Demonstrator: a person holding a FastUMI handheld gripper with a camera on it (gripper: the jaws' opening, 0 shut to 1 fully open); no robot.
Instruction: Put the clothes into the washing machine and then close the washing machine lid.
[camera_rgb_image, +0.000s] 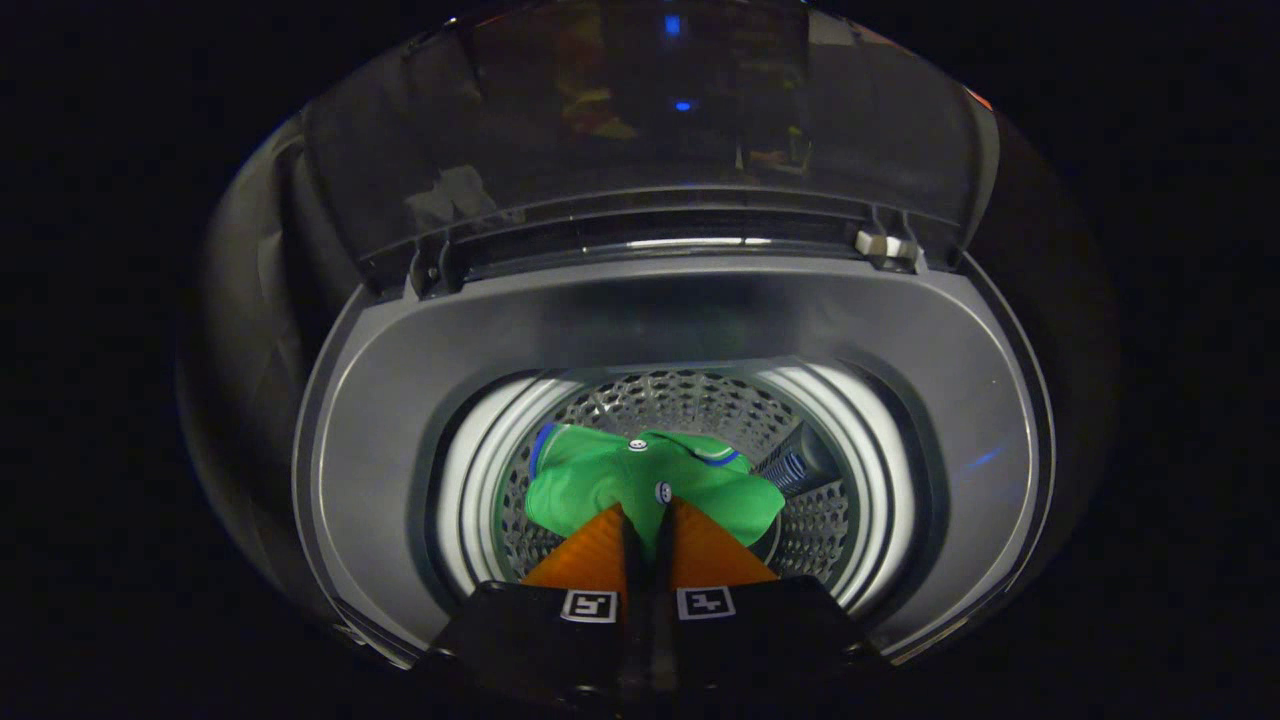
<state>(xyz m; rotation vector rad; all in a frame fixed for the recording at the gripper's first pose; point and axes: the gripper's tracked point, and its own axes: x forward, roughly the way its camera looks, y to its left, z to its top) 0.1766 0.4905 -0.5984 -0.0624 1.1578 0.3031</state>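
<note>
I look down into a top-loading washing machine (400, 400) whose perforated steel drum (690, 400) lies open below me. A green shirt (600, 480) with blue trim and white buttons hangs inside the drum mouth, just ahead of my fingers. My gripper (648, 512) is shut on the green shirt, with a strip of its cloth pinched in the narrow gap between the two fingers (595, 550). The transparent lid (640, 120) stands raised at the far side of the machine, hinged behind the drum opening.
A grey plastic rim (950, 400) rings the drum opening. A small white latch (885, 246) sits at the lid's right hinge. Dark booth cloth (250, 300) hangs to the left of the machine.
</note>
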